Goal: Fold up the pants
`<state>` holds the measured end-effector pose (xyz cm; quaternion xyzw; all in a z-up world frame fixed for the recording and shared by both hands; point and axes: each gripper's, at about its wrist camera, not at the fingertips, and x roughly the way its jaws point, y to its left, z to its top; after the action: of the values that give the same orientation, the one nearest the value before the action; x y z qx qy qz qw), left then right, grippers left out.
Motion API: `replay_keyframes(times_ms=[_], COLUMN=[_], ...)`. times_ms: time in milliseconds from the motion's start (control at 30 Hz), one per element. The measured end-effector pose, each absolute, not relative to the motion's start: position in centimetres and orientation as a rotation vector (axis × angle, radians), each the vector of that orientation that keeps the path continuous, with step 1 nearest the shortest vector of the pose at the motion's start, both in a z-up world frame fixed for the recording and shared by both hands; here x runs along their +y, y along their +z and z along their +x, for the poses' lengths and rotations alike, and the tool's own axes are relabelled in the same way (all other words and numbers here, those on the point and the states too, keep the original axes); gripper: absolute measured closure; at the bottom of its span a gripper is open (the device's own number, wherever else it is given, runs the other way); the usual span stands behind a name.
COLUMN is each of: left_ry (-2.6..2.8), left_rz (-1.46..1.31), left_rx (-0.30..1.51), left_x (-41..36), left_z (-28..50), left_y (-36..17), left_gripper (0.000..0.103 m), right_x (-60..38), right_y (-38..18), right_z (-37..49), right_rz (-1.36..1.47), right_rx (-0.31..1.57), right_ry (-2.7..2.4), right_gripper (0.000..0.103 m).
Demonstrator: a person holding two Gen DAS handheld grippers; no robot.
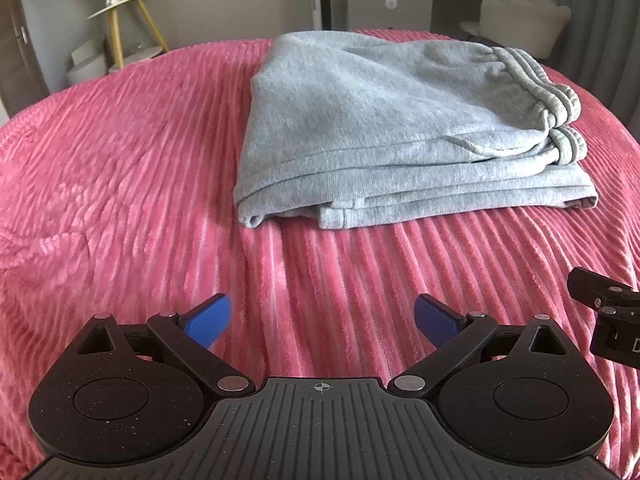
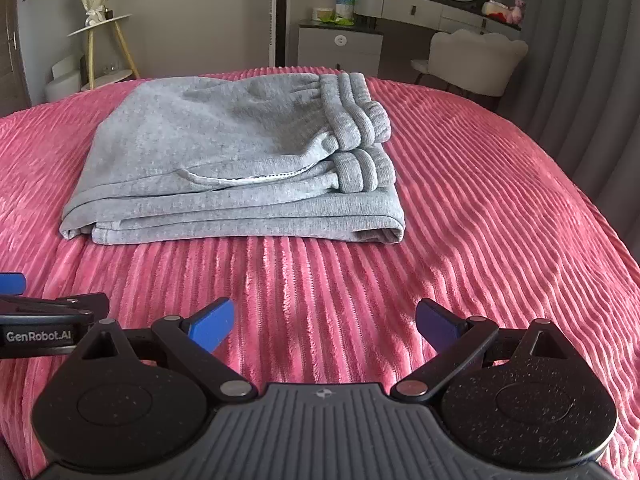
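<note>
The left gripper [image 1: 322, 320] hung over the blanket with its jaws spread wide, the blue pads [image 1: 208, 320] well apart and nothing between them but pink fabric below. The right gripper [image 2: 325, 323] was the same: jaws released to a wide gap, holding nothing, its blue pads [image 2: 212, 324] above bare blanket. The two tools sat side by side; a black edge of the right one showed at the right margin of the left wrist view, and the left one's labelled body and a blue tip showed at the left margin of the right wrist view.

Ahead of both, well apart from the fingers, lay the grey pants [image 1: 384, 128] [image 2: 232, 160], folded into a stacked rectangle on the ribbed pink blanket [image 1: 120, 180] [image 2: 480, 200]. The ribbed waistband [image 2: 356, 120] was doubled over at the right end of the bundle, a drawstring [image 2: 240, 178] ran along a fold beneath it, and the hem edges lay toward the near left corner. Nothing stood between either gripper and the pants.

Beyond the bed were a small round side table [image 2: 100, 24] with gold legs and a wrapped bouquet on it, a grey cabinet [image 2: 340, 48], a pale scalloped chair [image 2: 476, 60], a dressing table [image 2: 420, 4] with a round mirror, and grey curtains [image 2: 580, 60] at the right.
</note>
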<state>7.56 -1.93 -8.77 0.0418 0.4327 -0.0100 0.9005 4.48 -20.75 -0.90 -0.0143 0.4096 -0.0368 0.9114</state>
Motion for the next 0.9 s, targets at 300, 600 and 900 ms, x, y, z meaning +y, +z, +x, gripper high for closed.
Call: replay_keyframes(times_ms=[300,600,900], left_ry=[-0.029,-0.032,-0.023], left_rz=[0.113,0.115,0.088], left_rx=[0.873,0.862,0.862], left_x=[-2.2,-2.1,-1.5], left_z=[7.1,6.9,7.2], left_y=[-8.5,-8.3,-8.2], left_gripper=[0.002,0.002,0.002], right_x=[-19.7,-19.4,-19.7], right_y=[-0.7,-0.3,-0.1], right_z=[3.5,2.8,2.5], right_rz=[-0.101,-0.124,-0.107], right_rx=[0.828,0.817,0.828], right_ry=[-0.079,-0.087,-0.104], right_gripper=[0.006,0.006,0.006])
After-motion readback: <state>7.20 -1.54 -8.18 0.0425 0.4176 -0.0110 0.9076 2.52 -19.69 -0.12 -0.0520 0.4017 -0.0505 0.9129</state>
